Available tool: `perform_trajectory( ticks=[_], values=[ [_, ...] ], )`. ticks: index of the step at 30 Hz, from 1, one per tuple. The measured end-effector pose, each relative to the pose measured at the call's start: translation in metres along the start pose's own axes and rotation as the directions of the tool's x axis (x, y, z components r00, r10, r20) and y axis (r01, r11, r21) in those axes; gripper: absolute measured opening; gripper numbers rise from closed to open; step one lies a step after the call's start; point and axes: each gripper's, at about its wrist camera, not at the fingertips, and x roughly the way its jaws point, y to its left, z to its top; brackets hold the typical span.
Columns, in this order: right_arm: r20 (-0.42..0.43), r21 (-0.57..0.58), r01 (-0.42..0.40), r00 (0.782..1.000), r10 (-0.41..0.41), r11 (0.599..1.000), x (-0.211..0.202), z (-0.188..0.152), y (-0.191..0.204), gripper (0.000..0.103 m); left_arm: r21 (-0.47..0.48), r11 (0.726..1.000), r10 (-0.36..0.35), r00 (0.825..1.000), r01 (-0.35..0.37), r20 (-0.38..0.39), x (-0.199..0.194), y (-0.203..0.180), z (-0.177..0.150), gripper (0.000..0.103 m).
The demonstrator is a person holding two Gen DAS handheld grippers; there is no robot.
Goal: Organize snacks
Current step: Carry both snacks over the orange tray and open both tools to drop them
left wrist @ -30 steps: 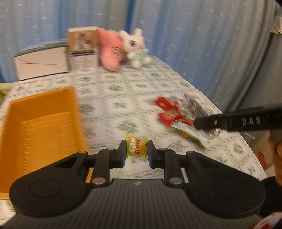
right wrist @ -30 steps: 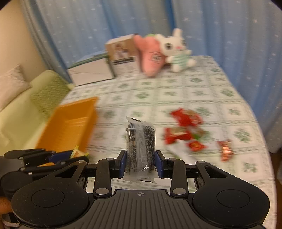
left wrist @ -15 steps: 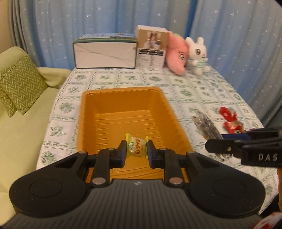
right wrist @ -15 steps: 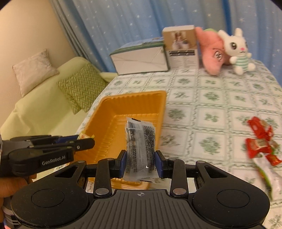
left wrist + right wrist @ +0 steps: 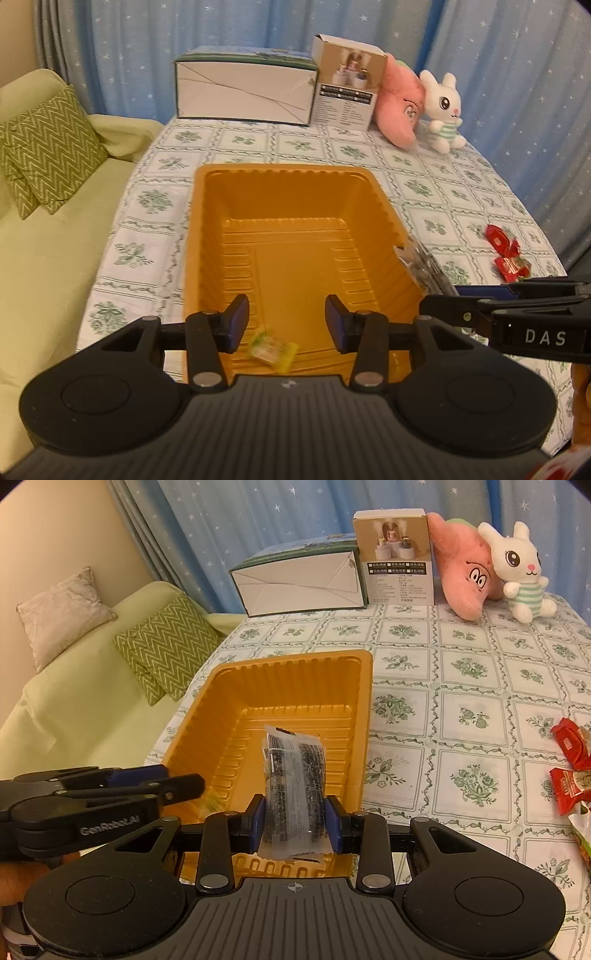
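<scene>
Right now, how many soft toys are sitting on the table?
2. A pink plush leans beside the small box at the table's far end, and a white bunny sits against its right side. Others could be out of frame.

At lower centre the left gripper (image 5: 287,325), jaws opening, hangs over the orange tray (image 5: 207,236); a yellow candy (image 5: 272,347) lies loose below them.

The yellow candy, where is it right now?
In the left wrist view, the yellow candy lies on the floor of the orange tray, at its near end, below the opening jaws of the left hand-held gripper.
</scene>
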Motion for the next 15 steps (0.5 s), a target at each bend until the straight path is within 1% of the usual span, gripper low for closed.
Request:
perform_trajectory(
  ticks=[3, 7, 10, 12, 14, 15],
  values=[
    [0.0, 0.0, -0.003, 1.0, 0.003, 1.0, 0.001, 0.001, 0.001, 0.035, -0.016, 1.0, 0.018, 0.999, -0.018, 0.027, -0.01, 0.006, 0.003, 0.048],
    [0.001, 0.0, -0.016, 1.0, 0.016, 1.0, 0.002, 0.004, 0.006, 0.035, -0.055, 0.998, 0.023, 0.998, -0.02, 0.06, -0.024, 0.014, 0.006, 0.052],
    [0.006, -0.001, -0.023, 1.0, 0.023, 1.0, 0.004, 0.006, 0.01, 0.035, -0.053, 0.998, 0.036, 0.997, -0.032, 0.07, -0.032, 0.016, 0.005, 0.052],
    [0.017, 0.007, -0.052, 0.999, 0.052, 0.999, 0.005, 0.007, 0.011, 0.036, -0.05, 0.998, 0.042, 0.997, -0.038, 0.072, -0.036, 0.016, 0.004, 0.056],
    [0.023, 0.031, -0.06, 0.998, 0.059, 0.998, 0.002, 0.007, 0.009, 0.047, -0.054, 0.998, 0.043, 0.996, -0.039, 0.075, -0.04, 0.017, 0.003, 0.058],
    [0.035, 0.037, -0.052, 0.998, 0.051, 0.998, -0.001, 0.007, 0.008, 0.055, -0.056, 0.998, 0.045, 0.996, -0.041, 0.077, -0.043, 0.017, 0.002, 0.058]
  ],
)
